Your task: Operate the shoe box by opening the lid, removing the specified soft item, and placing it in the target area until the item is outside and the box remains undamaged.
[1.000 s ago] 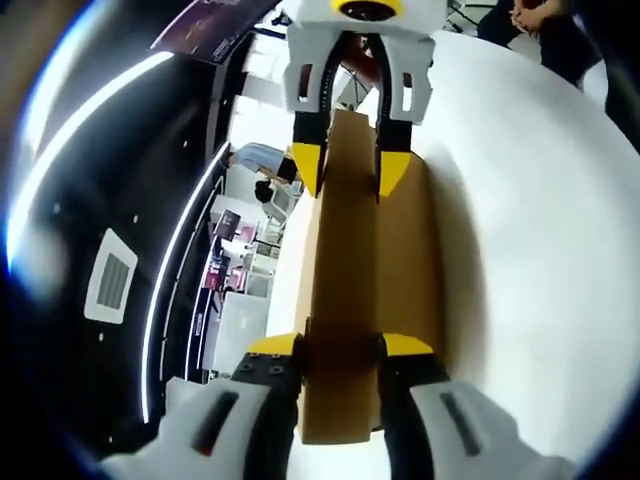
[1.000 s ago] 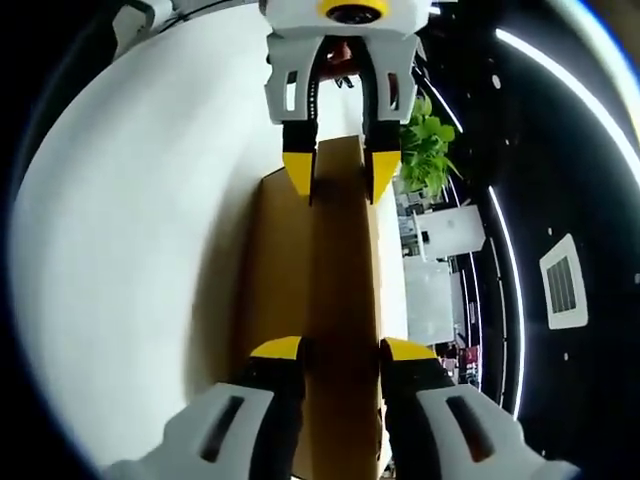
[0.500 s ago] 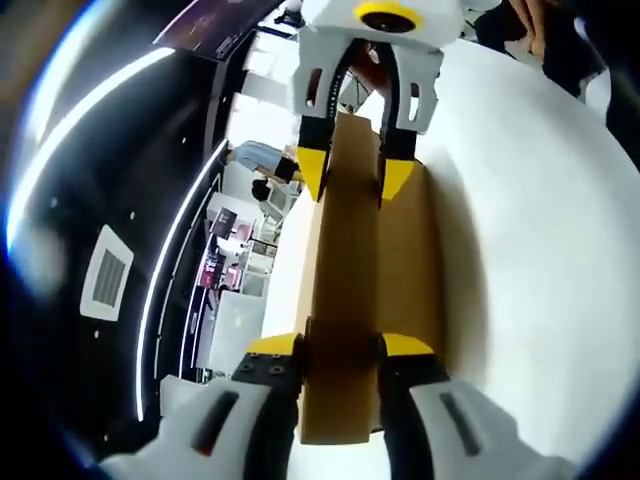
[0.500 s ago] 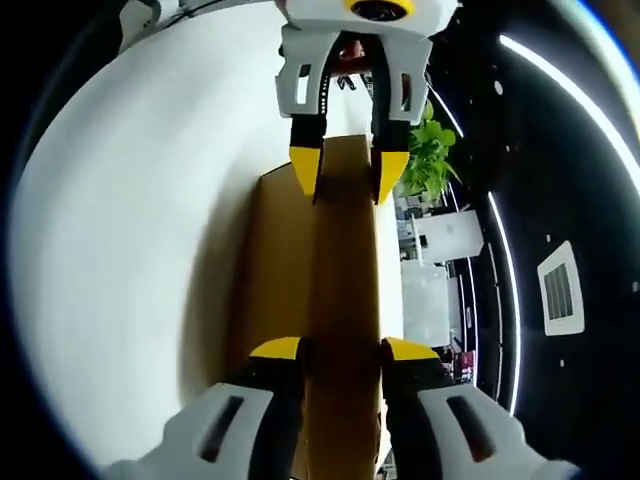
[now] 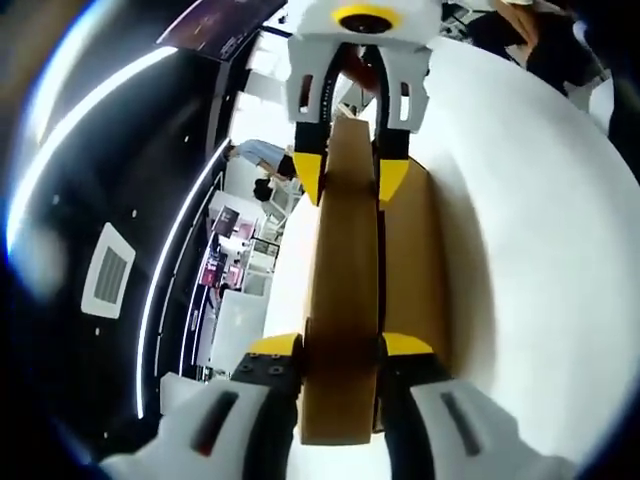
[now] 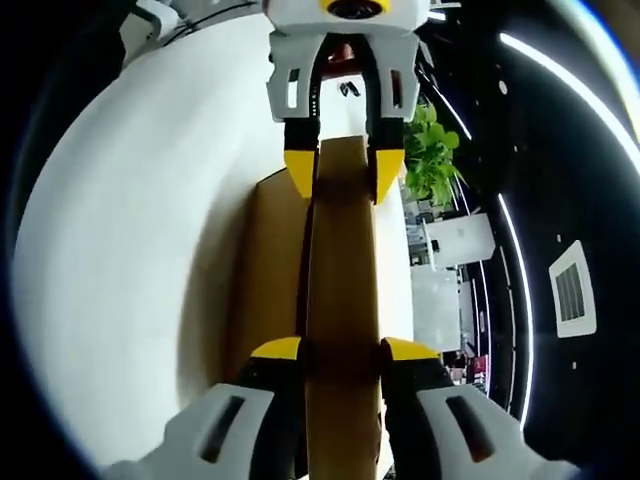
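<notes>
I have the left gripper (image 5: 340, 345) clamped on one end of the lid (image 5: 342, 290) and the right gripper (image 6: 340, 348) on the other end, fingers (image 6: 280, 348) narrow. The shoe box (image 6: 272, 260) sits on the white desk (image 6: 130, 250). Risk: uneven lift could twist and tear the cardboard.
</notes>
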The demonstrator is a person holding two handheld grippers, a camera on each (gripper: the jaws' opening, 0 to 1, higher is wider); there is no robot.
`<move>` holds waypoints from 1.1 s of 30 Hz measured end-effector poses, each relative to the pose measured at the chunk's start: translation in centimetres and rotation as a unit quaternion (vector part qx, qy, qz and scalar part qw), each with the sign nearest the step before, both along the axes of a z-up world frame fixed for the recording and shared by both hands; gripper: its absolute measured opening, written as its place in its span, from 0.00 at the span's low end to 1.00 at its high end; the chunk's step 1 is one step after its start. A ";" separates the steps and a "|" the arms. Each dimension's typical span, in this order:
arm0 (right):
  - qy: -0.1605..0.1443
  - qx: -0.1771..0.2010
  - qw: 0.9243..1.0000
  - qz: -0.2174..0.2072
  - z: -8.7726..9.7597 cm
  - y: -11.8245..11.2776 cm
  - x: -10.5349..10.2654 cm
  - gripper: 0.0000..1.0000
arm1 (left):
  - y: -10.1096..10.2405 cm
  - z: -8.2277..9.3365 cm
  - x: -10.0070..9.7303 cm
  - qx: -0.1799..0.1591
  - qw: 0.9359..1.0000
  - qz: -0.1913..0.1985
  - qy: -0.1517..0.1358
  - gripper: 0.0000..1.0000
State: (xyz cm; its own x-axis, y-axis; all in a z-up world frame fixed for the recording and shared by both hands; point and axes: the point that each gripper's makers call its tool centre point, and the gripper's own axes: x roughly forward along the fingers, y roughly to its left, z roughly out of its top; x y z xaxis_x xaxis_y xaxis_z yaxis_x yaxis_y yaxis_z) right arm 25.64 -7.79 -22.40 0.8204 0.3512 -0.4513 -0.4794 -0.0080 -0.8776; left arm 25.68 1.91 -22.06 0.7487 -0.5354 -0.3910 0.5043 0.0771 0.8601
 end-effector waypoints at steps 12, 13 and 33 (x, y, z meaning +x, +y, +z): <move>0.012 -0.002 1.000 -0.003 0.4 0.1 0.2 0.29 | -0.3 0.4 0.5 -0.006 1.000 0.000 -0.011 0.30; 0.013 0.001 1.000 -0.003 0.5 0.1 0.1 0.30 | -0.3 0.4 0.5 -0.006 1.000 0.000 -0.011 0.30; 0.031 0.021 0.999 -0.004 0.7 0.0 0.5 0.30 | -0.1 0.5 1.4 0.007 1.000 0.009 -0.001 0.32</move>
